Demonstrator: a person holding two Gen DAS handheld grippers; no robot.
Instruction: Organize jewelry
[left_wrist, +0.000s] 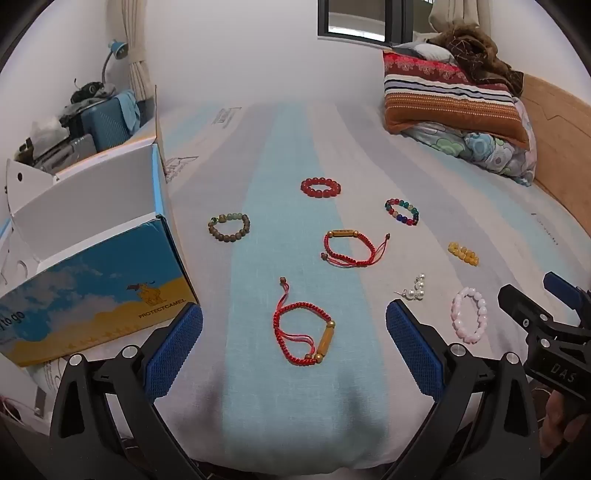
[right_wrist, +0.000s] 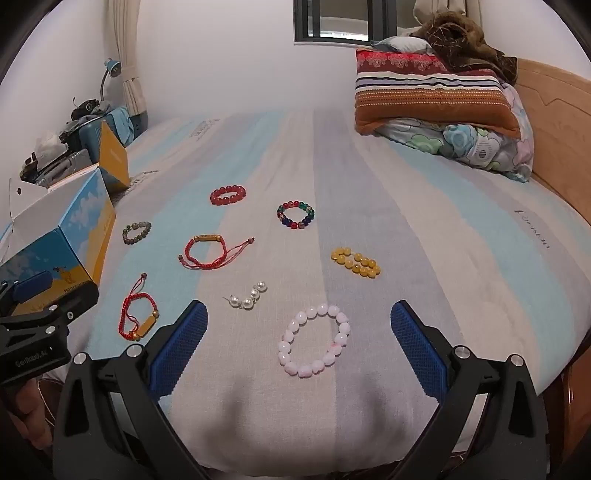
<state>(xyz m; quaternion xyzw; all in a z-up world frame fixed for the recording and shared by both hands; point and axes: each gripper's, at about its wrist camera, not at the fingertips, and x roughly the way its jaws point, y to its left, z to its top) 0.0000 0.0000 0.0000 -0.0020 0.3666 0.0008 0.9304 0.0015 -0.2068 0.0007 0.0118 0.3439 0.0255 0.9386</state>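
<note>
While both grippers are hanging wide open and empty over the bed (left_wrist: 258, 406), the left gripper (left_wrist: 294, 343) is framing a red cord bracelet (left_wrist: 303, 332), limp and light, likely best pinched at its stiff gold tube, and the right gripper (right_wrist: 299, 341) is framing a pink bead bracelet (right_wrist: 314, 341), smooth and probably slippery, so I'd be nipping across one side of the ring. Only the left camera is showing the open box (left_wrist: 92, 258) up close, while the right one is giving the clearer look at the yellow beads (right_wrist: 355, 261) and pearls (right_wrist: 248, 295).

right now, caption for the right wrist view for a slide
Open right gripper hovers over a pink bead bracelet on a striped bed strewn with bracelets.
</note>
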